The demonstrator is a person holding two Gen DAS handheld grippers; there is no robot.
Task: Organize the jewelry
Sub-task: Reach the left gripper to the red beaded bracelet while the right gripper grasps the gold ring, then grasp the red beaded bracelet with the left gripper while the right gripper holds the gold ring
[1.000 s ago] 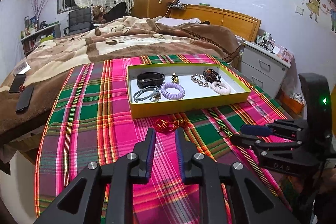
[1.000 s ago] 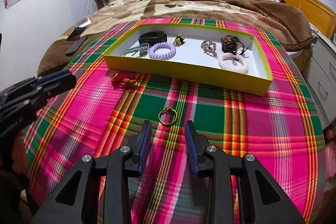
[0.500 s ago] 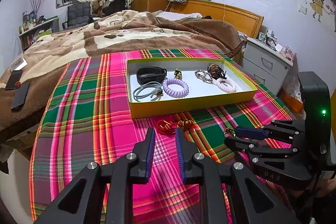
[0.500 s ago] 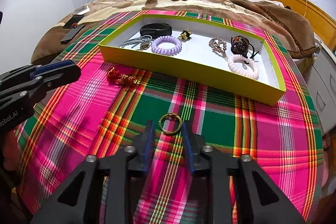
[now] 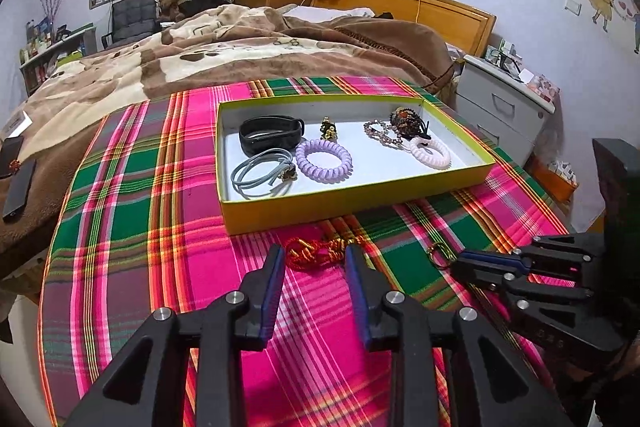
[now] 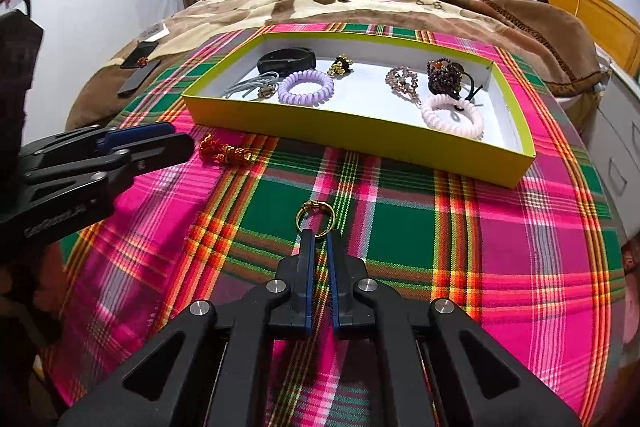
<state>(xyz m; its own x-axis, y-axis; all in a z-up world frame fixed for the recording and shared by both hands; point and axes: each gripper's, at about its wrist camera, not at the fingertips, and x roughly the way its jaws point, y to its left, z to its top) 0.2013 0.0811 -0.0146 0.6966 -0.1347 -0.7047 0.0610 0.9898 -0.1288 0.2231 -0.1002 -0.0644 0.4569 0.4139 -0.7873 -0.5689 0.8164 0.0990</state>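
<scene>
A yellow tray [image 5: 352,193] [image 6: 352,129] on the plaid cloth holds several pieces: a black band [image 5: 271,134], a purple coil tie [image 5: 324,160], a pink coil tie [image 6: 452,115], beaded pieces. A red-gold knotted cord [image 5: 320,251] [image 6: 224,153] lies in front of the tray. My left gripper [image 5: 315,255] is open, its fingertips on either side of the cord. A gold ring [image 6: 315,219] [image 5: 440,253] lies on the cloth. My right gripper [image 6: 318,241] is nearly shut, its fingertips at the ring's near edge.
The plaid-covered table [image 5: 132,227] stands against a bed with a brown blanket [image 5: 200,55]. Phones [image 6: 138,73] lie on the blanket at left. A white nightstand [image 5: 504,107] stands at right.
My left gripper has moved forward to the red cord and opened wider. My right gripper has moved forward to the gold ring and narrowed around its near edge.
</scene>
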